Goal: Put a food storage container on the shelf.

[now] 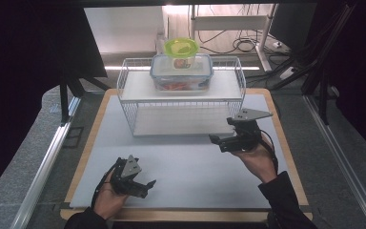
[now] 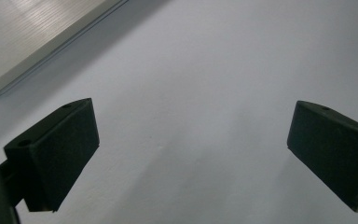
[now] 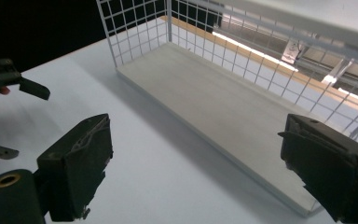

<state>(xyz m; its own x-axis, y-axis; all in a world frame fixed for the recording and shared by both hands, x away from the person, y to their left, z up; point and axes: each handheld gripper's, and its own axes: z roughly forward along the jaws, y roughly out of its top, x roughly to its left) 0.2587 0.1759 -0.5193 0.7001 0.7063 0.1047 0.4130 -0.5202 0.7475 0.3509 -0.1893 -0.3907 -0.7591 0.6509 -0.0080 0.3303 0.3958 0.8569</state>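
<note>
wire racks sitting: 1 [image 1: 181,102] | clear lidded boxes resting: 1 [image 1: 181,71] | green-lidded cups standing: 1 [image 1: 181,47] | grippers showing: 2 [image 1: 148,185] [image 1: 213,138]

Table [image 1: 90,143]: pale grey mat, wooden edge showing round it. White wire shelf rack [image 1: 181,95] stands at the far middle (two boards, upper and lower). Clear lidded food box [image 1: 181,72] sits on the upper board.

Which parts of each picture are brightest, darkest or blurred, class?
High view: bright strip of light behind the wire rack, both sides black, white mat evenly lit. Left gripper view: soft shadows on the mat, shelf board slightly blurred. Right gripper view: rack's top shelf washed out, top-left corner black, near jaws soft.
</note>
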